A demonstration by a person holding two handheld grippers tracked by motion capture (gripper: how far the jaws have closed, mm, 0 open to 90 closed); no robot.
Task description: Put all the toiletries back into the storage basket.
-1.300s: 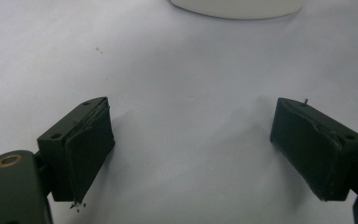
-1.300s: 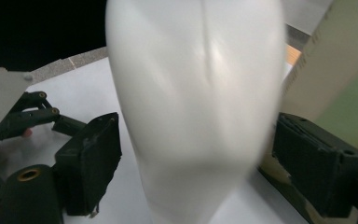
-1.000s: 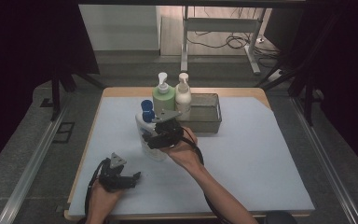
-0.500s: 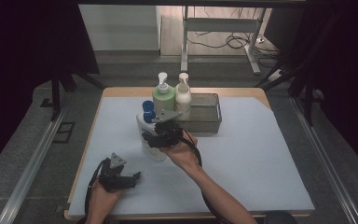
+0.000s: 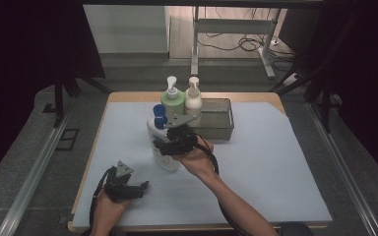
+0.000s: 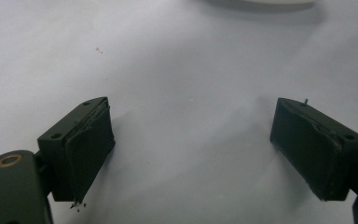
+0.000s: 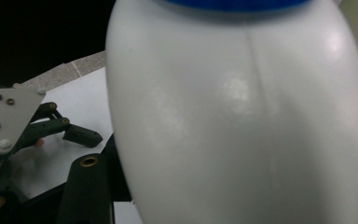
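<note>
The right tongs point(image 5: 170, 142) have just been closing and now look clamped on the white bottle point(image 5: 160, 142) with the blue cap, which stands on the counter point(image 5: 275, 167) just in front of the green bottle point(image 5: 173, 101) and the cream bottle point(image 5: 193, 100) in the wire basket point(image 5: 219, 120). The left tongs point(image 5: 138, 187) rest near the front edge, apart and with nothing between them. Two bottles are already in the basket, so I judge that moving this one in is what is left.
</note>
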